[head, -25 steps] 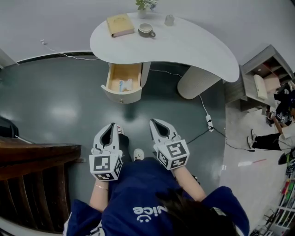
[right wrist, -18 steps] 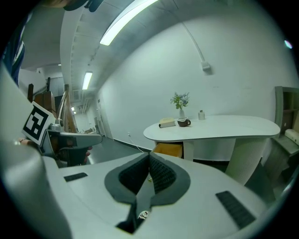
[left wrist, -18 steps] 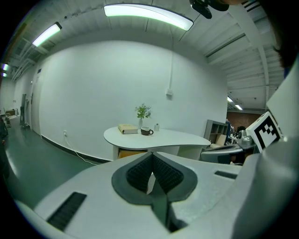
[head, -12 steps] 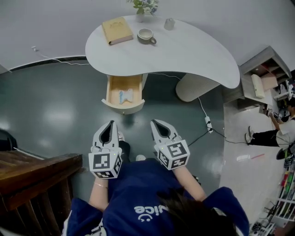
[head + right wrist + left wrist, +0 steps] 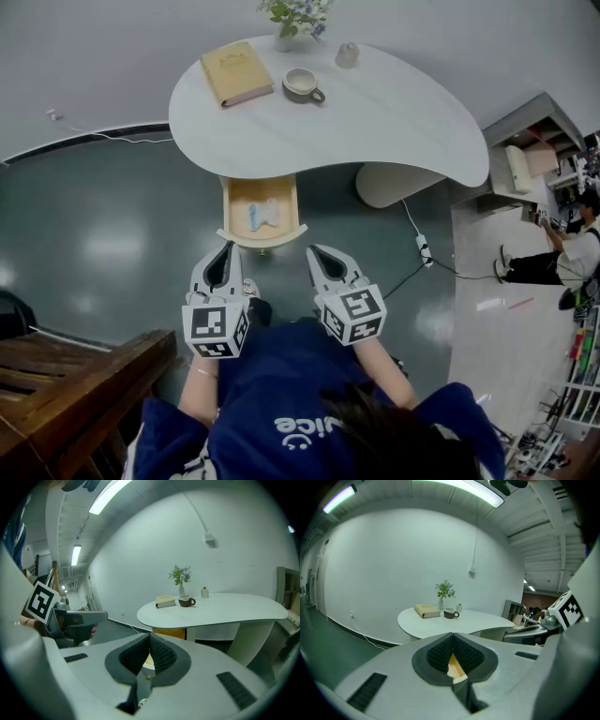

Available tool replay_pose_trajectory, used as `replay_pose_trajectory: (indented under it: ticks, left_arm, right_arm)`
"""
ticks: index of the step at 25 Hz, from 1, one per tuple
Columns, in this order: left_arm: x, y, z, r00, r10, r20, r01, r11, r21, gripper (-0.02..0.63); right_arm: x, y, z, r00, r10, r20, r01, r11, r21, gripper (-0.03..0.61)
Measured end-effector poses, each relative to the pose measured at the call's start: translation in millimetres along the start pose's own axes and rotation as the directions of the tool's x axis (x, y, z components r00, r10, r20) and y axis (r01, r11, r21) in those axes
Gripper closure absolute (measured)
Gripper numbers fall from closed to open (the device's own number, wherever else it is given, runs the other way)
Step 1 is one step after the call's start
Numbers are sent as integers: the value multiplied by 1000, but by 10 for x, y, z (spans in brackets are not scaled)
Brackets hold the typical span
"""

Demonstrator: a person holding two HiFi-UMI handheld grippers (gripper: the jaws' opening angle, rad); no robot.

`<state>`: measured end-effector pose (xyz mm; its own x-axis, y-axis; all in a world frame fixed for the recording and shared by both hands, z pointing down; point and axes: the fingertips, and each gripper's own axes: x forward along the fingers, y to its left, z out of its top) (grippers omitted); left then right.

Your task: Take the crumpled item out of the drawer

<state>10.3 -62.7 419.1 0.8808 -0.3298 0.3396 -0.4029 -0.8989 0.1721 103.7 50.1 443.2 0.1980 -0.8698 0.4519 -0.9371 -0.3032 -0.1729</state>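
Counter [image 5: 375,103] & open drawer [image 5: 263,238] sit nearer the tools than a sec ago. Left tool [image 5: 228,247] & right tool [image 5: 312,249]: both closed, empty, just short of the drawer. Crumpled item [image 5: 263,215] lies inside, mid-drawer. Best approach: open one tool first, come in from above, pinch w/o hitting the walls.

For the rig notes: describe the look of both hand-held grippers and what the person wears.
Both the left hand-held gripper and the right hand-held gripper have pale grey, tapering shells with dark, ribbed pads. Each carries a white cube with black square markers. No cables show. The person wears a dark blue top with white print.
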Motion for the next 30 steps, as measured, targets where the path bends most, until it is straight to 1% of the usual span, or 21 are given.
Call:
replay_pose_trajectory:
  ticks: [5,9,12,15,23,28,30]
  left_arm:
    - [174,222,70,999,-40,-7,40,999,11,609]
    - [258,377,109,997,-73,-24,74,997,26,609]
    - [311,471,151,996,-88,-27,89,996,31,609]
    - [336,521,182,995,-97,-27,98,995,34,609]
    - [367,588,153,997,-69,-28,68,998,-13,609]
    - [412,575,135,999,-38,-25,37,999,-30,609]
    - [432,590,140,999,-18,-27,17,999,-37,609]
  right_arm:
    - [276,4,1,999,-17,-36,18,999,30,571]
    - [456,28,63,999,-42,-33,44,998,53,571]
    - [561,46,118,998,-60,-30,62,996,59,571]
    - [605,80,109,997,-58,-49,61,997,55,571]
    - [695,83,73,995,-32,-98,34,999,19,569]
    - [798,4,52,991,8,-134,-9,1000,-6,569]
    - [851,-14,51,988,32,-153,-35,999,-17,558]
